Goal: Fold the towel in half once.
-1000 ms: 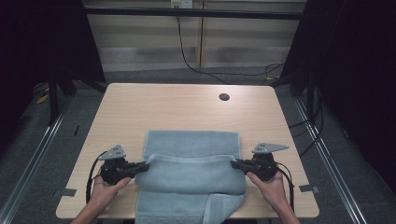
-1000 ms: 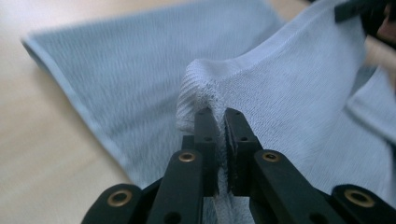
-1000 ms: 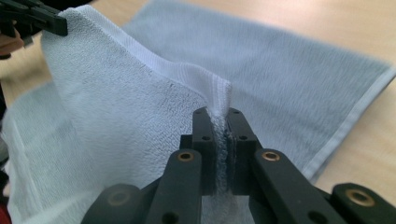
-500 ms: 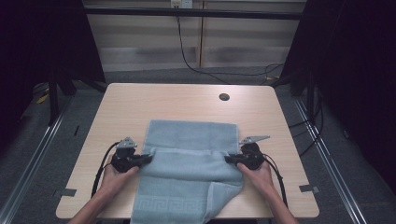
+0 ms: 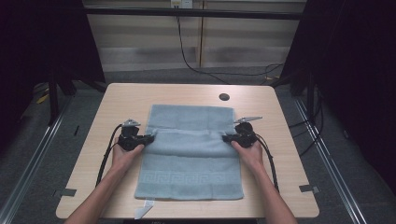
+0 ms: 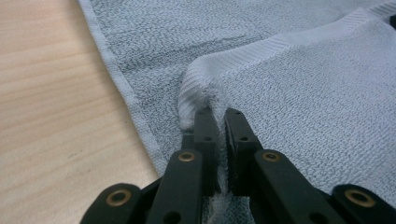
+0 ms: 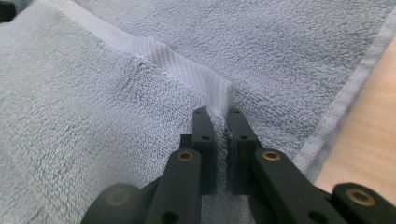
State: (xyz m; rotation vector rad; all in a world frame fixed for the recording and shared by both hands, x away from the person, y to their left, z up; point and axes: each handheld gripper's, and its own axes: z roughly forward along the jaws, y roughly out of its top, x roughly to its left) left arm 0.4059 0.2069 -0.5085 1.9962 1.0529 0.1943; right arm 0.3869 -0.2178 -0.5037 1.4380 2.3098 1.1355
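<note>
Both grippers, left [image 5: 150,137] and right [image 5: 225,137], clamped on towel [image 5: 189,158] corners, have carried the fold farther up the table [image 5: 289,154]; more towel lies flat.

The towel [image 5: 189,154] is pale blue-grey terry, with a woven Greek-key band in the same colour running across near its lower end and a plain, lighter ribbed hem along its edges. A small white label shows at its bottom left corner. Both tools, left [image 5: 150,137] and right [image 5: 225,138], are black with brass-coloured rivets. The table [image 5: 289,154] is light wood-grain, with one dark round hole.
</note>
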